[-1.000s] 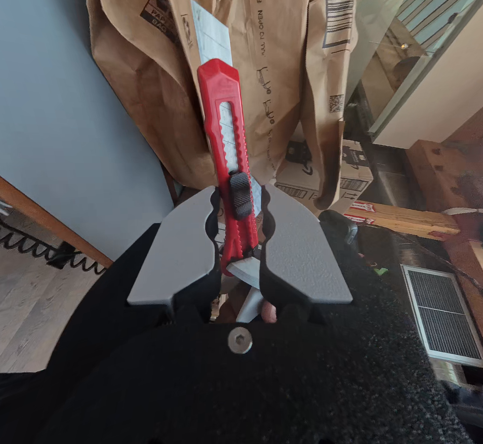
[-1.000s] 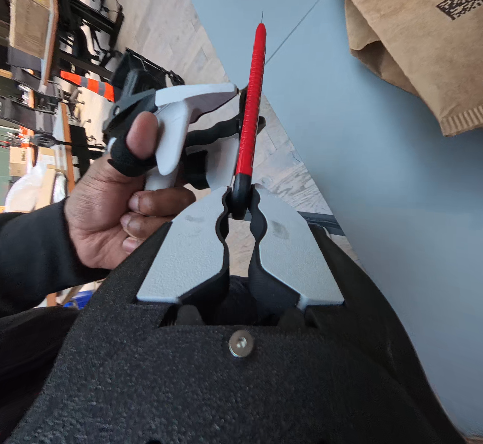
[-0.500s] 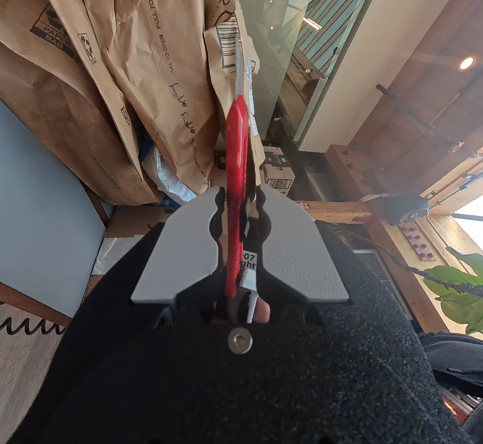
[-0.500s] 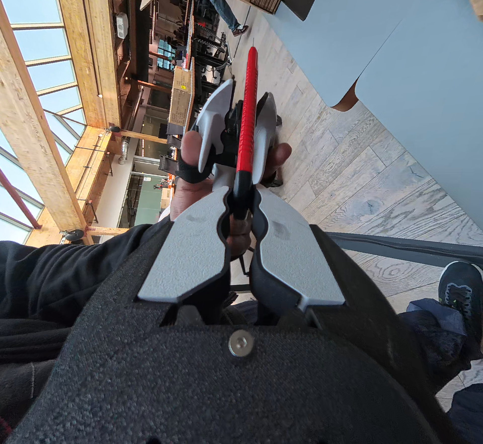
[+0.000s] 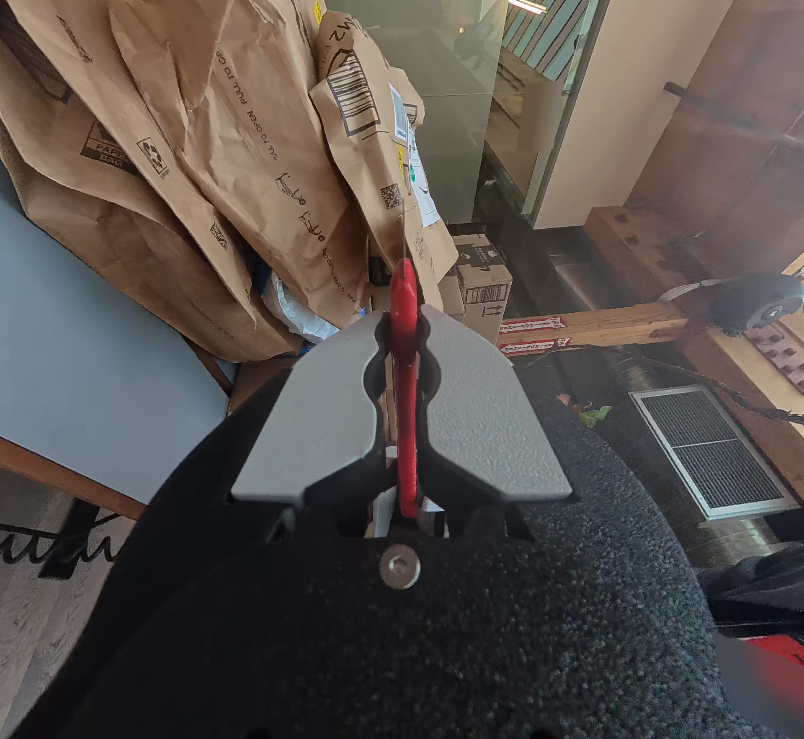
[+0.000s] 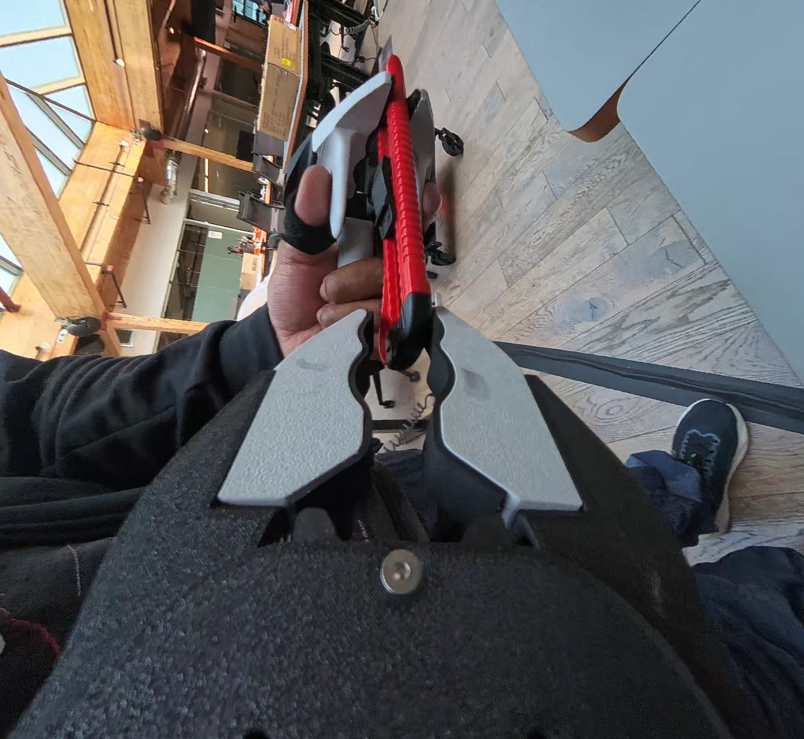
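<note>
A red snap-off utility knife [image 5: 402, 370] is clamped edge-on between the fingers of my left gripper [image 5: 402, 318], which is shut on it. Its thin blade [image 5: 402, 235] sticks out toward the brown paper bags [image 5: 217, 131]. In the right wrist view the same knife [image 6: 402, 205] runs from the left gripper [image 6: 391, 109], held by a hand [image 6: 304, 283], down to my right gripper [image 6: 402, 322]. The knife's black end cap sits between my right gripper's fingertips, whose jaws stand slightly apart around it.
Several brown paper bags lean over a grey-blue table [image 5: 87, 326], with cardboard boxes [image 5: 478, 278] behind them. A floor vent [image 5: 705, 448] lies at the right. The right wrist view shows wood flooring [image 6: 565, 239], the table top [image 6: 696, 44] and a person's shoe [image 6: 705, 448]. About 9 cm separates my left fingertips from my right.
The knife has turned from face-on to edge-on in the left gripper and slid deeper between its fingers. The right gripper's jaws have widened around the black end cap. Both views have swung.
</note>
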A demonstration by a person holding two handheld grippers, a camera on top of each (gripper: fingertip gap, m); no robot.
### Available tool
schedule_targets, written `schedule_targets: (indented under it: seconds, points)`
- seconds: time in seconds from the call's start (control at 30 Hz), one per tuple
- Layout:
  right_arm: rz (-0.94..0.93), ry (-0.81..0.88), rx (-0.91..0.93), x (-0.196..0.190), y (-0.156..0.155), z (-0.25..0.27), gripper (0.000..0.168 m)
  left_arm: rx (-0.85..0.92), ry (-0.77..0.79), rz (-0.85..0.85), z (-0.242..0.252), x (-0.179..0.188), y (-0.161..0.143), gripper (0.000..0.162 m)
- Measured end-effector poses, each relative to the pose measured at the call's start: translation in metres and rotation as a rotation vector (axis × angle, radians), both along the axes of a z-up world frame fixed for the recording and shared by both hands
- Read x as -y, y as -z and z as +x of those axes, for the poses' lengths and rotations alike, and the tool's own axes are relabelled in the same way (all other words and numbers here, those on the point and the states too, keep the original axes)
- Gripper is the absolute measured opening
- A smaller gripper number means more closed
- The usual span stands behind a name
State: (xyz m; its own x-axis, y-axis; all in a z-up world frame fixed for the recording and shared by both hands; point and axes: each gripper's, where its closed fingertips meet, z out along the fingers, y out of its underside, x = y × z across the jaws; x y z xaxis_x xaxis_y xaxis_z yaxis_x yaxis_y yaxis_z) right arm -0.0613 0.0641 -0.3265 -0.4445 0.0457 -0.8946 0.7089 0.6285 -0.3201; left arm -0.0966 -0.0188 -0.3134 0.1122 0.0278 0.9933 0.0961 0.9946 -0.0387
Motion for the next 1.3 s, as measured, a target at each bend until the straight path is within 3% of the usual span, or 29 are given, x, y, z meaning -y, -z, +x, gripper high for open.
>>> schedule_targets:
  seconds: [0.2, 0.43, 0.63, 0.77, 1.3]
  points:
    - [0.001, -0.108, -0.174, 0.009, -0.013, -0.012, 0.040, -0.005, 0.099, -0.148, -0.003, -0.022, -0.016, 0.010]
    - [-0.050, -0.158, 0.007, 0.010, -0.027, 0.001, 0.038, -0.081, 0.235, -0.227, -0.002, -0.046, -0.035, 0.010]
    - [-0.074, -0.094, 0.082, 0.011, -0.031, -0.001, 0.031, -0.106, 0.213, -0.187, 0.000, -0.049, -0.038, 0.010]
    - [-0.094, -0.086, 0.110, 0.009, -0.035, 0.000, 0.017, -0.121, 0.211, -0.165, 0.002, -0.052, -0.039, 0.010]
    - [-0.075, -0.097, 0.130, -0.006, -0.037, -0.004, 0.016, -0.119, 0.166, -0.072, -0.001, -0.062, -0.036, 0.009]
